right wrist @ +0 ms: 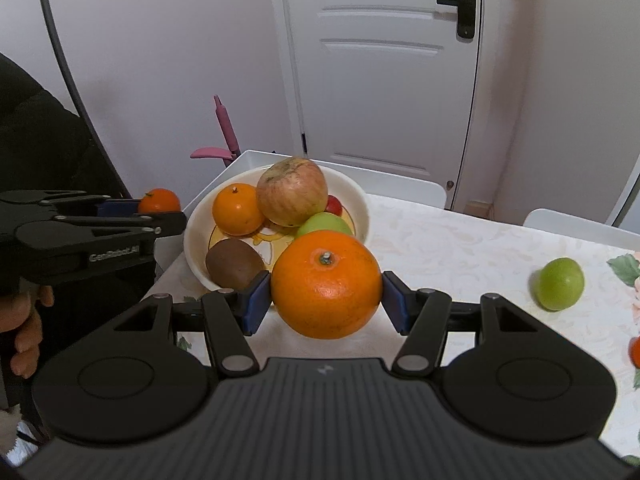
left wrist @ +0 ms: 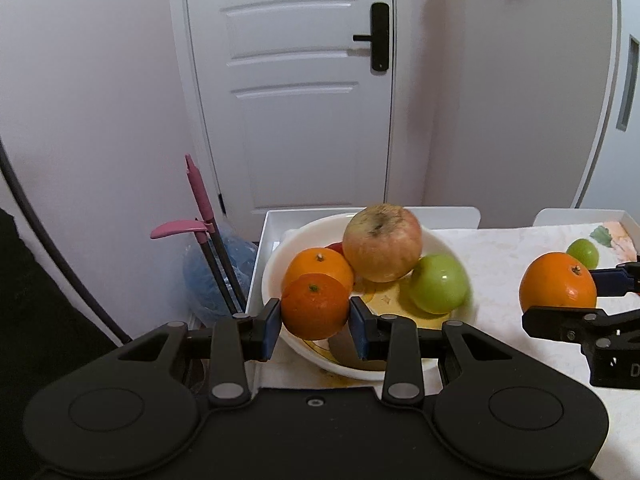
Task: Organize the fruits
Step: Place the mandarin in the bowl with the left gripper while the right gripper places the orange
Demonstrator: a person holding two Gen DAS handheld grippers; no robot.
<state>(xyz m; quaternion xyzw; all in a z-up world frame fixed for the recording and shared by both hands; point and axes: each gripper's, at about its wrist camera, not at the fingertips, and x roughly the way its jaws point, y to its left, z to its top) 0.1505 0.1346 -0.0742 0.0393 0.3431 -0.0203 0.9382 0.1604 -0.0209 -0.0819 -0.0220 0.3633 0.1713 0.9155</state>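
Already heaped white bowl [right wrist: 362, 196]: apple [right wrist: 292, 192], orange [right wrist: 236, 209], kiwi [right wrist: 234, 263].

Both grippers look like matt black plastic with blue rubbery pads. The small orange [left wrist: 315, 306] pinched between the left gripper [left wrist: 315, 322] pads has dull, pebbly skin; the big orange [right wrist: 326, 285] between the right gripper [right wrist: 326, 300] pads is shinier, with fine dimples. Just beyond the jaws, the bowl [right wrist: 196, 224] looks like glossy glazed ceramic. In it, the apple [right wrist: 292, 192] is matt and blotchy, the kiwi [right wrist: 234, 263] fuzzy brown, the green fruit [left wrist: 439, 284] waxy-slick. The tablecloth [right wrist: 460, 248] looks like printed cloth, faintly sheeny.
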